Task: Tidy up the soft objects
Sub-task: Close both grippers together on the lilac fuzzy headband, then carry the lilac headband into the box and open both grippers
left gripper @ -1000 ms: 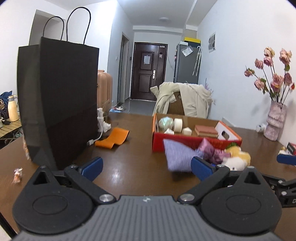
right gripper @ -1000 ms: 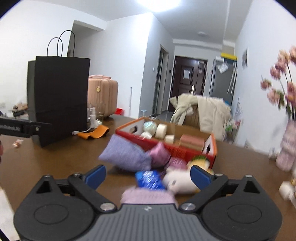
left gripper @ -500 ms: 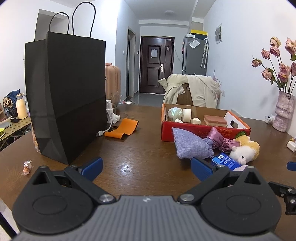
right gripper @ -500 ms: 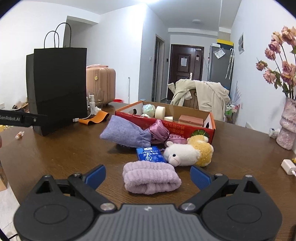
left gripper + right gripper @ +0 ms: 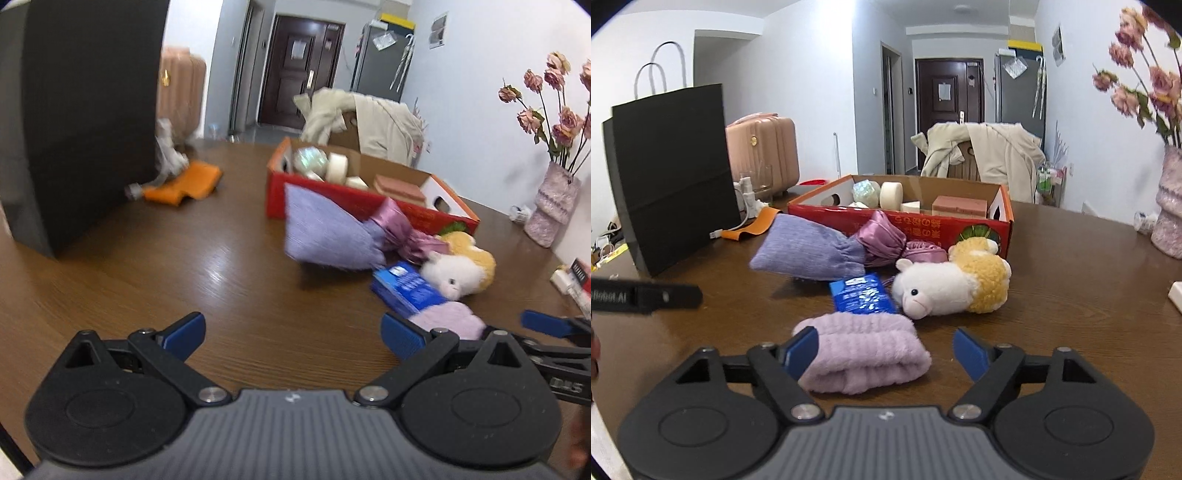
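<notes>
Both grippers gape empty; right gripper (image 5: 884, 354) should centre the offset lilac towel roll (image 5: 862, 356), then pinch mid-roll, left gripper (image 5: 291, 334) idle.

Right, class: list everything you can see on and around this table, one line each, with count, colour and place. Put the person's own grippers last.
Fluffy roll: 1, lilac, nearest, between right gripper's fingers.
Packet: 1, blue, behind roll.
Plush sheep: 1, white and yellow, right of packet.
Pouch: 1, lavender, left of sheep.
Satin bag: 1, pink, against box.
Box: 1, red, mid-table.
Paper bag: 1, black, left.
Vase: 1, pink, right.
Left gripper: open.
Right gripper: open.
</notes>
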A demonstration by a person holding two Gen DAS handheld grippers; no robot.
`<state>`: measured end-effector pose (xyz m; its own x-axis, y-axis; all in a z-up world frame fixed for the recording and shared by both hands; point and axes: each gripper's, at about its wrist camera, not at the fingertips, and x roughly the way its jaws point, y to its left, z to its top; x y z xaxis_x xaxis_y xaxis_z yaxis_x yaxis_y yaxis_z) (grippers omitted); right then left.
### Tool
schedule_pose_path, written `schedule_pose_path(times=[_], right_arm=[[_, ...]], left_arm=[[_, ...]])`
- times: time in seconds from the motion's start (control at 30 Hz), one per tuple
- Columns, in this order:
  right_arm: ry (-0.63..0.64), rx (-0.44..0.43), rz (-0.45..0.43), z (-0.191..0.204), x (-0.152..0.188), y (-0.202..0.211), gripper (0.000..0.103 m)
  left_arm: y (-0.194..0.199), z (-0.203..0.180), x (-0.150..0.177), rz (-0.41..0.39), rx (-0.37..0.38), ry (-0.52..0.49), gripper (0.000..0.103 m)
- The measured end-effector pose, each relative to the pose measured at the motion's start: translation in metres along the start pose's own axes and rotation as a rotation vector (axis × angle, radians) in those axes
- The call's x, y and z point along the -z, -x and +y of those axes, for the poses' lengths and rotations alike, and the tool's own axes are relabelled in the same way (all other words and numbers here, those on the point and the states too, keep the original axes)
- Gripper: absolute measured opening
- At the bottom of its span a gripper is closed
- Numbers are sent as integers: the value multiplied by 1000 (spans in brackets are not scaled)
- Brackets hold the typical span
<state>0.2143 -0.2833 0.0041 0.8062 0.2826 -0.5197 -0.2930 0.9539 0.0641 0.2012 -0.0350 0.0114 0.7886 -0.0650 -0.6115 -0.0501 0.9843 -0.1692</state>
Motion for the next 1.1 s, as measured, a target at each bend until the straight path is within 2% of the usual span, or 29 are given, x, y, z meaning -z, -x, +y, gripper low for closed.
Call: schedule_pose_path(times=[0.03, 0.1, 0.17, 0.23, 0.27, 0.3, 0.43, 0.5, 0.53, 0.6, 0.7, 0.77, 0.9, 1.1], right_arm=[[-13, -10, 2, -4, -2, -5, 74], [-56, -49, 16, -16, -5, -18, 57], [-84, -70, 36, -24, -8, -31, 52], [-85, -57, 58, -28, -8, -42, 52], [-82, -59, 65, -29, -7, -47, 51], [-90, -70, 72, -31, -6, -50, 49], [-144, -114, 98, -38, 0, -58, 45], [-176, -138, 104, -39, 4, -57, 35], [-188, -149, 110, -39, 6, -56, 35], [-208, -145, 109, -37, 10, -54, 33], [-234, -145, 112, -38, 13, -55, 33], [-240, -146, 117, -38, 13, -56, 32], [-211, -139, 114, -31, 11, -54, 20], [-181, -135, 89, -20, 10, -34, 16]], left_arm=[[-5, -5, 2, 15, 22, 14, 103], [-14, -16, 4, 43, 53, 32, 103], [-25, -28, 6, 78, 82, 38, 103], [-35, -40, 9, 119, 108, 29, 100], [-39, -46, 10, 131, 122, 24, 95], [-42, -50, 11, 142, 138, 17, 90], [-56, -61, 13, 184, 189, 16, 82], [-63, -60, 13, 200, 184, 20, 67], [-65, -58, 13, 210, 195, 28, 64], [-67, -52, 11, 219, 227, 48, 50], [-69, -46, 8, 246, 298, 93, 35], [-71, -46, 7, 250, 314, 98, 30], [-69, -49, 8, 239, 315, 77, 26], [-52, -46, 7, 229, 338, 58, 22]])
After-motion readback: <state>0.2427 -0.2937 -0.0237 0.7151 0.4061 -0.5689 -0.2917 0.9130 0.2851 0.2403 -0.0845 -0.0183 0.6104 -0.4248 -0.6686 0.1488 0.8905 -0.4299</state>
